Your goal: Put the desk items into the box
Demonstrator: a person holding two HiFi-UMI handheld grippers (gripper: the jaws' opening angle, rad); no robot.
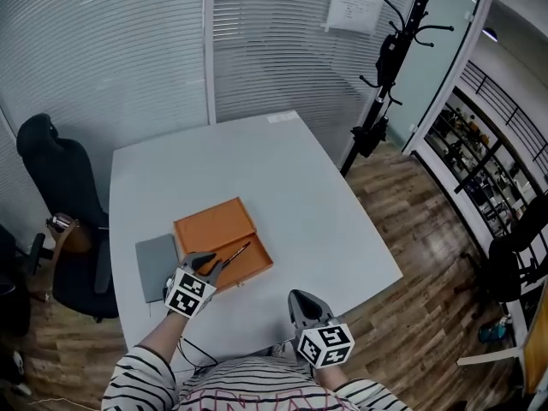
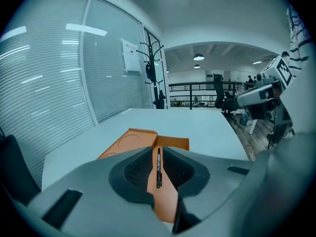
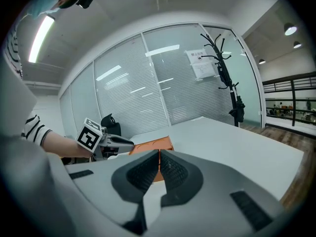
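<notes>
The pen [image 1: 237,253] is seen lying in the open orange box [image 1: 218,225], its long axis in line with the left gripper [image 1: 212,266]. That gripper's jaws are held slightly apart at the box's near left corner, with nothing clamped. A flat grey item [image 1: 156,265] lies on the table [image 1: 257,161] just beside the box's left edge, nearer that gripper. The right gripper [image 1: 301,300] is held closed and empty, short of the box.

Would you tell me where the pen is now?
In the head view's lower left, the pen lies in the near half of the orange box, just ahead of the left gripper.

orange box [image 1: 214,223] 1 | pen [image 1: 237,253] 1 | grey pad [image 1: 156,265] 1 | hand-held grippers [image 1: 213,265] [image 1: 300,297] 2
</notes>
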